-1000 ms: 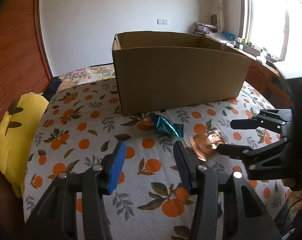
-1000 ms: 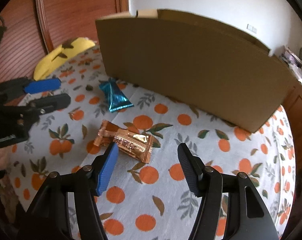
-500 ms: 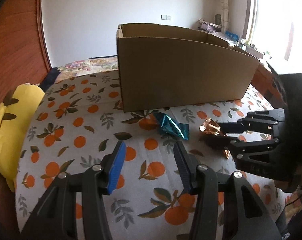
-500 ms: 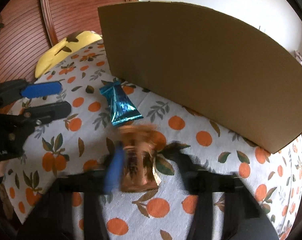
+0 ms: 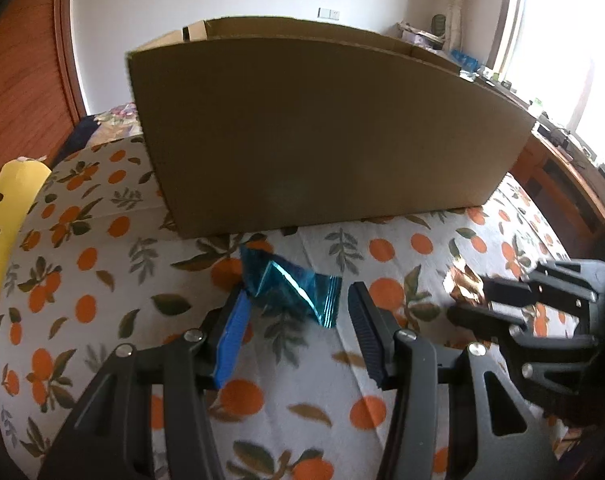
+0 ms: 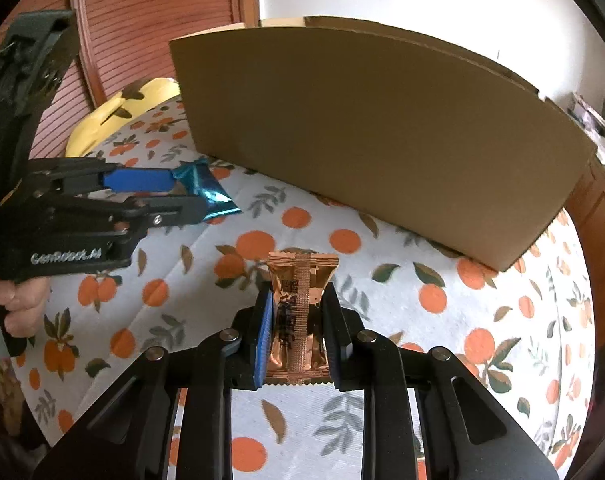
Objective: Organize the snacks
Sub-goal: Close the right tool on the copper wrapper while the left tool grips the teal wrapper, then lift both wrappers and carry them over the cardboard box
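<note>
A copper foil snack bar (image 6: pixel 298 312) is clamped between the jaws of my right gripper (image 6: pixel 296 296), just above the orange-print cloth; its tip shows in the left wrist view (image 5: pixel 460 284). A teal foil snack packet (image 5: pixel 292 286) lies on the cloth near the cardboard box (image 5: pixel 322 136). My left gripper (image 5: pixel 296 304) is open, its jaws on either side of the packet's near end. In the right wrist view the left gripper (image 6: pixel 182 194) reaches the teal packet (image 6: pixel 208 190). The box (image 6: pixel 374 128) is open-topped; its inside is hidden.
A yellow plush cushion (image 5: pixel 2 216) lies at the left edge of the cloth (image 5: pixel 94 264); it also shows in the right wrist view (image 6: pixel 118 116). A red-brown slatted wooden panel (image 6: pixel 142 32) stands behind. A window and a cluttered sill (image 5: pixel 542 80) are at the right.
My right gripper closed on the copper snack bar and lifted it slightly. My left gripper moved forward until its open jaws flank the teal packet.
</note>
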`<state>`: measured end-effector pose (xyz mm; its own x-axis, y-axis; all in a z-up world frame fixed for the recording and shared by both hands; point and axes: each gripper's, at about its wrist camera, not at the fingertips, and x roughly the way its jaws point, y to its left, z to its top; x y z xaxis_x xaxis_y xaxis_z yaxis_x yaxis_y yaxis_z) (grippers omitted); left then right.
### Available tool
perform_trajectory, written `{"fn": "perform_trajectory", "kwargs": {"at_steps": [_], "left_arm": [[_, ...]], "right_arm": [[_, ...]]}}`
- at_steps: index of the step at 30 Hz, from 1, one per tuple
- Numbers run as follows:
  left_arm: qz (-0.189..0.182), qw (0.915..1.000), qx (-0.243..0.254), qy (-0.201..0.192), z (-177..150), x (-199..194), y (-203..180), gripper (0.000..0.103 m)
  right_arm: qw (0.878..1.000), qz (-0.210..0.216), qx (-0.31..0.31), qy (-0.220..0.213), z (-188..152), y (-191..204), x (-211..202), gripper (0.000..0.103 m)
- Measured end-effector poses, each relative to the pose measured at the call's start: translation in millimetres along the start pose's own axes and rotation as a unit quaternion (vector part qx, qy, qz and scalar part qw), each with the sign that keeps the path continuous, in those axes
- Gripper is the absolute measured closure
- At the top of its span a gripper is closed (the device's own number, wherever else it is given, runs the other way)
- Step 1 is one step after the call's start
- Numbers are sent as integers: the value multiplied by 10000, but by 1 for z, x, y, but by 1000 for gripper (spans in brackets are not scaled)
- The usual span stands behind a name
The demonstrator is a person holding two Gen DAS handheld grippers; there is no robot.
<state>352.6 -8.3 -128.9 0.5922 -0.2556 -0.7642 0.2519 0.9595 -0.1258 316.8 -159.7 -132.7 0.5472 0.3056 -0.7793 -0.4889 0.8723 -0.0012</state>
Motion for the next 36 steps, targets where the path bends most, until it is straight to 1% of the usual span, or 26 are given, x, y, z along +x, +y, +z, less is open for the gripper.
{"fn": "perform_trajectory", "kwargs": {"at_steps": [5, 10, 14, 17, 19, 20, 21, 23, 25, 26, 31, 32, 33, 36], "left_arm": [[24, 9999, -137, 91, 6, 13, -2, 52], [116, 9999, -77, 76, 13, 20, -9, 52], [174, 9998, -31, 39, 18, 23, -17, 53], [187, 9998, 39, -42, 19, 22, -23, 56], [222, 9996, 146, -116, 18, 20, -27, 64], [282, 9993, 216, -119, 19, 20, -29, 74], [330, 9990, 278, -99, 18, 21, -31, 79], [323, 9985, 443, -87, 15, 20, -37, 84], [388, 9972, 616, -141, 12, 17, -43, 84], [356, 9971, 652, -152, 10, 14, -44, 84], [263, 9978, 582, -184, 9, 2, -39, 84], [280, 9977, 579, -221, 10, -2, -37, 84], [283, 9976, 577, -261, 3, -9, -34, 84], [270, 9973, 563, -377, 3, -22, -33, 84]], "right_arm": [[9998, 117, 142, -12, -6, -7, 1, 81], [9995, 223, 220, 1, -7, -12, 1, 81], [9999, 89, 106, -8, -9, -9, -1, 81], [9999, 65, 86, -12, -7, -8, 0, 81], [9999, 70, 109, -21, -6, -8, 0, 81], [9999, 70, 126, -25, -6, -8, 0, 81], [9999, 77, 141, -28, -6, -7, 2, 81], [9998, 74, 156, -33, -7, -7, 1, 81], [9998, 59, 170, -34, -7, -8, 1, 81], [9998, 53, 175, -35, -7, -8, 1, 81], [9999, 2, 157, -31, -6, -8, 0, 81], [9999, -8, 150, -30, -6, -7, 0, 81], [9999, -14, 148, -30, -6, -7, 0, 81], [9999, -34, 157, -30, -6, -7, -1, 81]]}}
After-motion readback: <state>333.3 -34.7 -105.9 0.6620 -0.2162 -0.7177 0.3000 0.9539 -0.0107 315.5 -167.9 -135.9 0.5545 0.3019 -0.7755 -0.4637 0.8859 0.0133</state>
